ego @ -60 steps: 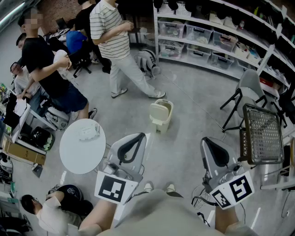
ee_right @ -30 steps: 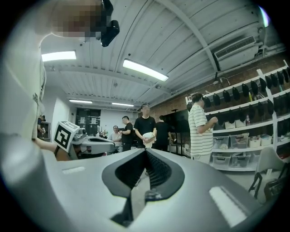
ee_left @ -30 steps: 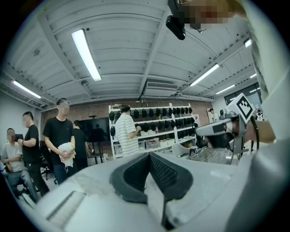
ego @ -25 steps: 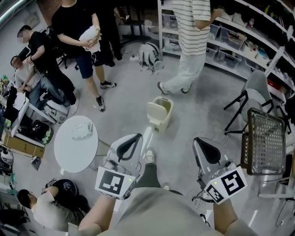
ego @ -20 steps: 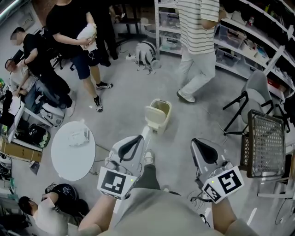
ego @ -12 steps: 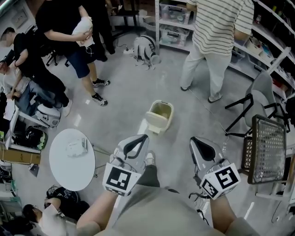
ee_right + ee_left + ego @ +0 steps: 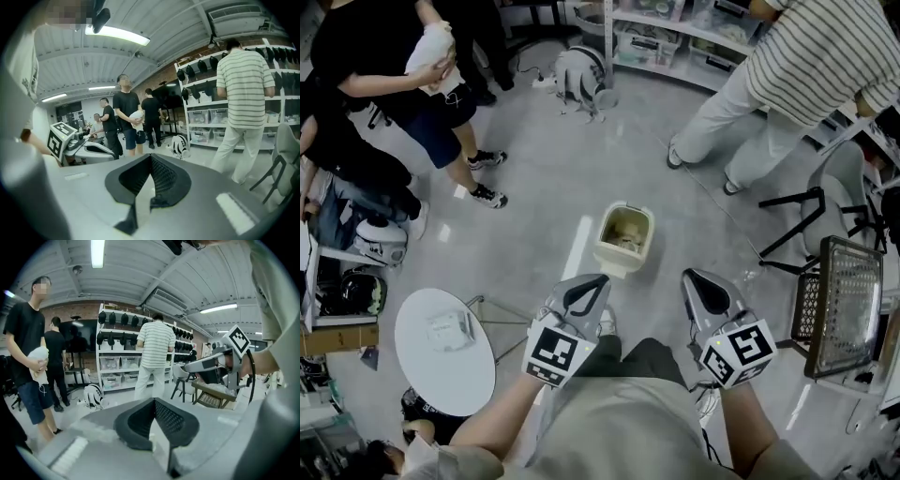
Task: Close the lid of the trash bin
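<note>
The cream trash bin (image 7: 624, 232) stood on the grey floor (image 7: 553, 187), a little beyond both grippers. Its lid (image 7: 619, 265) was open on the near side and its inside showed. The left gripper (image 7: 598, 279) and the right gripper (image 7: 688, 275) were held side by side, clear of the bin, each with its jaws closed together on nothing. A round white table (image 7: 441, 352) stood at the near left, and a person in a striped shirt (image 7: 811, 66) at the far right.
</note>
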`<state>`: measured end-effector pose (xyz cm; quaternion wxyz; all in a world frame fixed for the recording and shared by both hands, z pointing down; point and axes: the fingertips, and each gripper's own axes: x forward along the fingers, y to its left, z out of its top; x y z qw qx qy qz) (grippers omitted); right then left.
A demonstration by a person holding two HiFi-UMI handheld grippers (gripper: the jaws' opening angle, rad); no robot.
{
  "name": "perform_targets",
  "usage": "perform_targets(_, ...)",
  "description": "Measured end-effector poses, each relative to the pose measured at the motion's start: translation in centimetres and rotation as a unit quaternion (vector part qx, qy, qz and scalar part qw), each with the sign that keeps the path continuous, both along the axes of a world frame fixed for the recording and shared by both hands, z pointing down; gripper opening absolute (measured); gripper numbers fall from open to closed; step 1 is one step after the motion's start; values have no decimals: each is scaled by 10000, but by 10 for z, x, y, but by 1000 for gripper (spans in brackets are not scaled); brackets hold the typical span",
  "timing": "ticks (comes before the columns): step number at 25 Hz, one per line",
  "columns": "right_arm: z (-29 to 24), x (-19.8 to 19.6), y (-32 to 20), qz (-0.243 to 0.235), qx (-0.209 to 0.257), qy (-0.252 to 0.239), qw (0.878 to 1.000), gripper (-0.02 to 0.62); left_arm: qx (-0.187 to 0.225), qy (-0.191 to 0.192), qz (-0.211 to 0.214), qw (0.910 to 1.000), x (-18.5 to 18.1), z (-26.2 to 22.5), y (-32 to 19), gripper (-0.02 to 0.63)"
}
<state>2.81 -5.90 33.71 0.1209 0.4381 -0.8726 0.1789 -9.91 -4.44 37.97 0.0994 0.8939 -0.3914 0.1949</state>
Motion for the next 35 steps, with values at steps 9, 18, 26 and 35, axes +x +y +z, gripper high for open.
perform_targets(9, 95, 5, -62, -134, -561, 63, 9983, 3, -862, -197, -261, 9957, 2, 108, -43, 3)
perform_targets(18, 191, -8, -99, -699, -927, 111, 9932, 3, -1544, -345, -786, 9843, -4, 230, -69, 3)
perform_targets(26, 256, -7, -120, -736, -1097, 144, 9911, 3, -2176, -395, -891, 9712, 3, 328, -77, 3)
perform_targets(35, 295, 20, -156, -322, -1217, 160, 9919, 3, -1816, -342, -861, 9790, 14, 355, -144, 3)
